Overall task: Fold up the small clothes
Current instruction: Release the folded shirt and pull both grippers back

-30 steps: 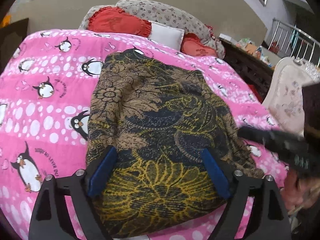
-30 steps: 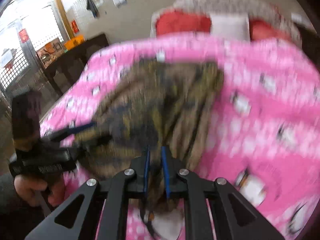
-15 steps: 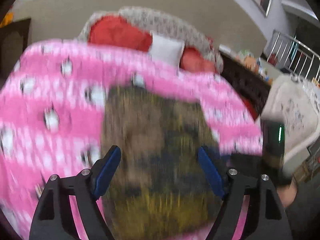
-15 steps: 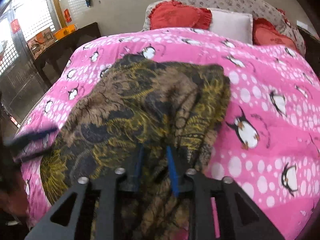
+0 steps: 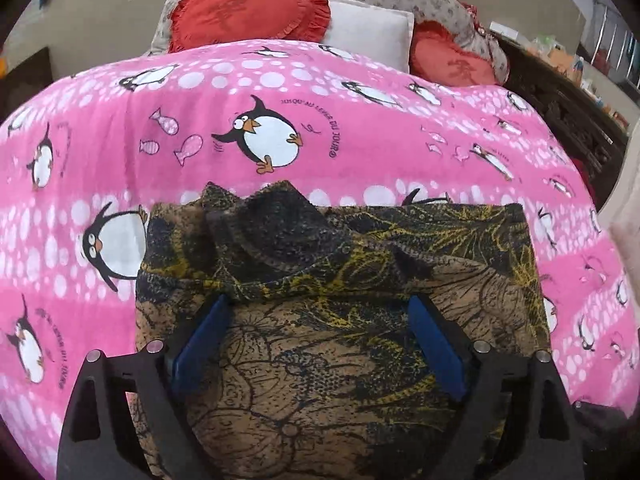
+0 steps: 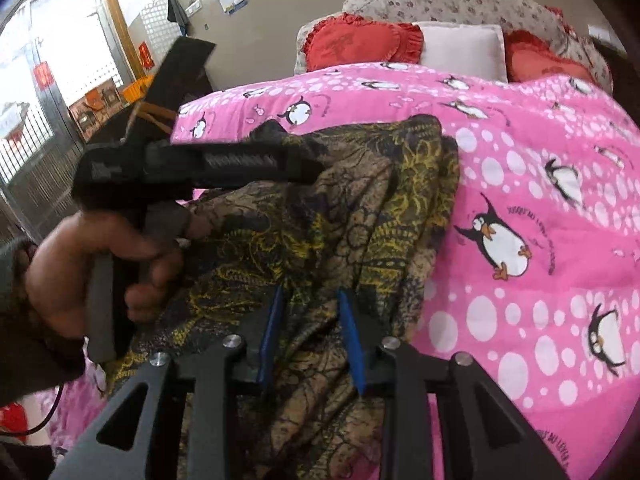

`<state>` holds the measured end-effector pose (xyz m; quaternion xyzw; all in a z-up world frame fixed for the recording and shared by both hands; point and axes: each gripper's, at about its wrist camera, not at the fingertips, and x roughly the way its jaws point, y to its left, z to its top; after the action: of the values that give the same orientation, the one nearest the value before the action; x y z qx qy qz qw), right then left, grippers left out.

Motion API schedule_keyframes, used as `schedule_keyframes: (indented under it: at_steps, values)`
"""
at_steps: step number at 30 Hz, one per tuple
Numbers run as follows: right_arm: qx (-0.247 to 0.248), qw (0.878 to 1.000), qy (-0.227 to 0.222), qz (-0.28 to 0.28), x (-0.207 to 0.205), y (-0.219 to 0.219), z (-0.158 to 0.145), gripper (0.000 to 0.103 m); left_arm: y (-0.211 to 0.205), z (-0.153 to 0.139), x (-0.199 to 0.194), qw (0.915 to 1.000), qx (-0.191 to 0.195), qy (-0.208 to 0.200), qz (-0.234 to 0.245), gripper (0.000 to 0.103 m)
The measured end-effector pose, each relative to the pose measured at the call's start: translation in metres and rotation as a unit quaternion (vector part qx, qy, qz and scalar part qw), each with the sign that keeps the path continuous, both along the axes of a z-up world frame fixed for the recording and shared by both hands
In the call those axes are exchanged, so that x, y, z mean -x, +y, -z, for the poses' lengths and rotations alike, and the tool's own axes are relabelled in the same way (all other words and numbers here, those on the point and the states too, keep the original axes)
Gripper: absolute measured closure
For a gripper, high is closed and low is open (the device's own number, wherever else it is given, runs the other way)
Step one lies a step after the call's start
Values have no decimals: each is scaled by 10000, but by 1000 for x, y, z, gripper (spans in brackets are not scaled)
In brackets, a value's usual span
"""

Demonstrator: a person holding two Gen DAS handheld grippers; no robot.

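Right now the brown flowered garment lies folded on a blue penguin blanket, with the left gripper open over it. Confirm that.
Not quite: the blanket is pink, not blue, as the left wrist view shows. The rest stands: the brown flowered garment lies folded on it, with the left gripper open over it.

Open blanket [image 5: 360, 148] beyond garment [image 5: 328, 344]

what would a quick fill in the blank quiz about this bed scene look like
1. The brown and yellow floral garment lies on a pink blanket printed with ____.
2. The left gripper has its jaws wide ____ over the garment.
3. The pads on the right gripper are coloured ____.
4. The white pillow sits between two ____ heart-shaped cushions.

Missing words: penguins; open; blue; red
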<state>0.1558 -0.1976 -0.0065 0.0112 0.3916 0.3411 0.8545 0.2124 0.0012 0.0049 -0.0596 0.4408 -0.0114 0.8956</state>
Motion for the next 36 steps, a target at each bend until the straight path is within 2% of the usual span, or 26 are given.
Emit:
schedule_keyframes:
  at_steps: [1,2,3,5,7,8,9,11,13,16,17,20,22,25,31,36]
  values:
    - [-44,10000,30,-3,-1,-2,0,73,1,-5,4,10000,23,-6,-38,31]
    - [-48,10000,29,-4,-1,-1,0,73,4,-11,9,9999,44,-25,-94,40]
    - [-25,10000,3,-3,0,-1,0,73,6,-19,17,9998,98,-50,-167,43]
    - [43,10000,-77,12,3,1,-2,72,14,-40,45,9991,283,-254,-197,43]
    - [42,9999,-72,55,5,-1,-3,70,20,-63,82,9980,312,-535,-111,41]
    - [79,9999,-24,146,7,-1,-6,70,21,-68,102,9983,230,-535,-56,33]
    - [146,9996,26,246,9,-1,-10,68,24,-71,116,9986,153,-502,-43,18]
    - [530,9966,-6,636,23,-1,-24,58,31,-71,152,9987,36,-493,-136,16]
    - [1030,9880,-79,1144,39,-2,-34,36,36,-67,179,9984,-32,-500,-275,16]
    - [1289,9787,-50,1597,63,-11,-42,22,34,-63,219,9960,-329,-650,-514,16]
    - [1401,9749,-84,1731,72,-13,-42,21,32,-64,230,9946,-418,-753,-584,16]
    - [1681,9664,-107,1939,90,-15,-41,21,30,-69,251,9900,-572,-1041,-755,16]
    - [1728,9650,-131,1968,101,-19,-41,21,27,-74,260,9873,-672,-1209,-783,16]
    - [1742,9627,-159,2066,109,-22,-41,21,32,-78,265,9860,-504,-1285,-932,16]
    - [1862,9581,-219,2163,118,-20,-45,21,38,-66,261,9860,-477,-1080,-1181,16]
    - [1953,9555,-175,2202,114,-13,-40,21,39,-50,255,9894,-222,-860,-1146,16]
